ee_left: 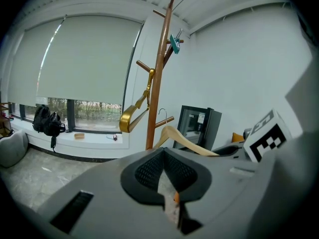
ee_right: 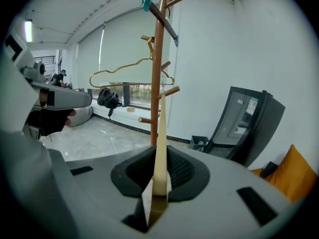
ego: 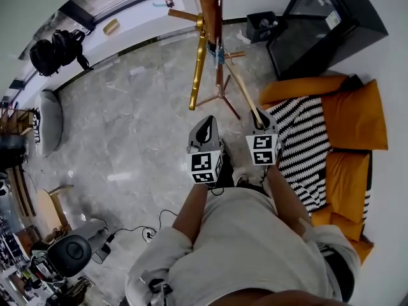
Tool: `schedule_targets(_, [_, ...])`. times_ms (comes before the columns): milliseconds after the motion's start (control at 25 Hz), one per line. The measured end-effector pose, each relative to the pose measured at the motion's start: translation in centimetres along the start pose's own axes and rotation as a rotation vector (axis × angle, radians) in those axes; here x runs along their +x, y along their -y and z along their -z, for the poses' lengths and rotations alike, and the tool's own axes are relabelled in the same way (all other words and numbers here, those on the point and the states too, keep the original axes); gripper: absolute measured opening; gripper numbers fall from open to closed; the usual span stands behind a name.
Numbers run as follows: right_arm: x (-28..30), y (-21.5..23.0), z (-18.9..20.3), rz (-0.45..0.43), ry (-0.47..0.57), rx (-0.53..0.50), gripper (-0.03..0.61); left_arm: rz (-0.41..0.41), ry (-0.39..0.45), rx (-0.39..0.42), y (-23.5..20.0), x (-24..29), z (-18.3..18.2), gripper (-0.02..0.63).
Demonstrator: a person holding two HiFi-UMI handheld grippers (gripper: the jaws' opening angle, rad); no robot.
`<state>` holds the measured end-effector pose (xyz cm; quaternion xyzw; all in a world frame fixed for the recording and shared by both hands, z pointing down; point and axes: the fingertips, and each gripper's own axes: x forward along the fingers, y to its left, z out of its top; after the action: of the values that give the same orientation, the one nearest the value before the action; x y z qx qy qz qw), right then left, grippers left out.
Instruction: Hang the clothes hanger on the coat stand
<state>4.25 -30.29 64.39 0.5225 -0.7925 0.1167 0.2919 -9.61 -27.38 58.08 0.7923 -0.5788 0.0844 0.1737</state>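
The wooden clothes hanger [ego: 242, 91] is gripped at the end of one arm by the right gripper [ego: 261, 125]. In the right gripper view the pale wood is seen clamped edge-on between the pads. The hanger is held out toward the coat stand [ego: 210, 11], and its metal hook [ee_left: 161, 114] is brought close to a lower peg — whether hook and peg touch cannot be told. The left gripper [ego: 205, 123] is held just beside the right one, with its jaws brought together and nothing between them.

A gold hanger [ego: 197, 65] is already hung on a peg of the stand, and a small teal clip [ee_left: 174, 43] is seen on an upper peg. Black-and-white square markers are carried on each gripper's cube, and no lettering is found on them. A white label [ego: 331, 19] is stuck on the door of the black cabinet [ego: 319, 37] by the wall — its print is too small to be read. An orange sofa [ego: 357, 120] with a striped blanket [ego: 306, 145] is seen at the right, and a black backpack [ego: 54, 51] on the window ledge.
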Motion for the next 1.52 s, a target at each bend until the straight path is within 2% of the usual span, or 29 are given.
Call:
schedule_targets(1080, [3.5,-1.7,2.7,-0.006,-0.099,0.029,0.046,-0.007,-0.041,-0.005,-2.2,-0.1,1.7,0.009])
schedule_targets(1520, [4.7,-2.4,3.3,0.000,-0.089,0.044,0.047,-0.013,-0.064,0.012,-2.9,-0.6,2.1,0.009])
